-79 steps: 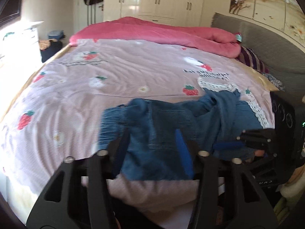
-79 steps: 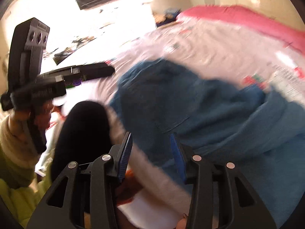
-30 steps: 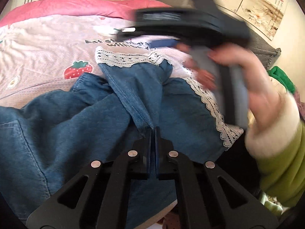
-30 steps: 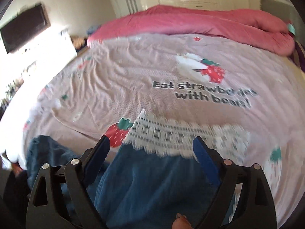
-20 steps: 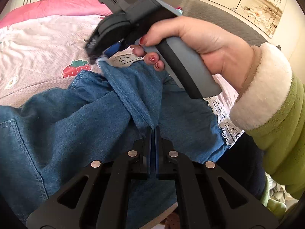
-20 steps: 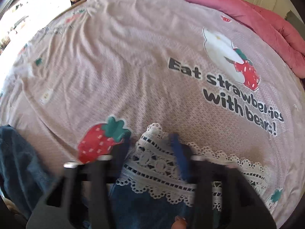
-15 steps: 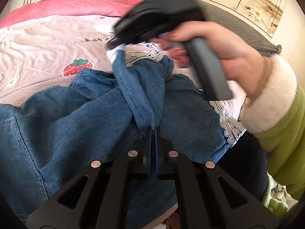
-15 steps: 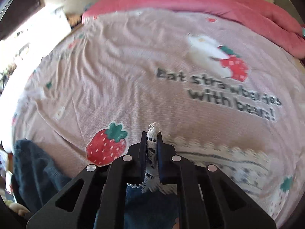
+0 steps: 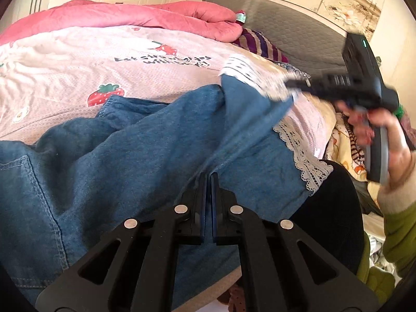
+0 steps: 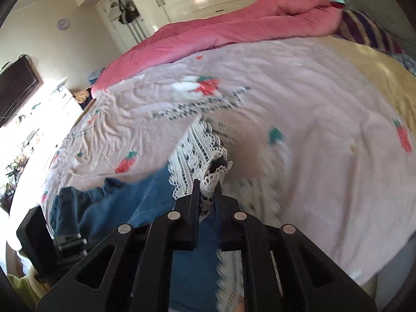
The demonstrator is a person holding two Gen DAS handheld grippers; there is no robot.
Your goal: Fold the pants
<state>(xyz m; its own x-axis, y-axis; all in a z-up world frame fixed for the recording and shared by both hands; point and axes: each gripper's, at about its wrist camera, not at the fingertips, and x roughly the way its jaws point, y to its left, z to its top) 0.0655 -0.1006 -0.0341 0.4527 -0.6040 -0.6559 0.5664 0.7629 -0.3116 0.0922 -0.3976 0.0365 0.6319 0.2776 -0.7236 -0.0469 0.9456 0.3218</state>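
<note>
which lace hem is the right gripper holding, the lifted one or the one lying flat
The lifted one: the right gripper is shut on the raised lace hem of the pants. The other hem lies flat, ungripped.

Landmark: pink strawberry-print bedsheet [image 9: 65, 78].
- Blue denim pants with white lace hems [image 9: 117, 161]: on its near part.
- Rolled pink quilt [image 10: 234, 33]: along its far edge.
- Purple striped pillow [image 9: 260, 44]: at its far right corner, beside the quilt's end.

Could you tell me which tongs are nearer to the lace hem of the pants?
Right. The right tongs are clamped on the lace hem itself; the left tongs pinch the denim further back along the pants.
</note>
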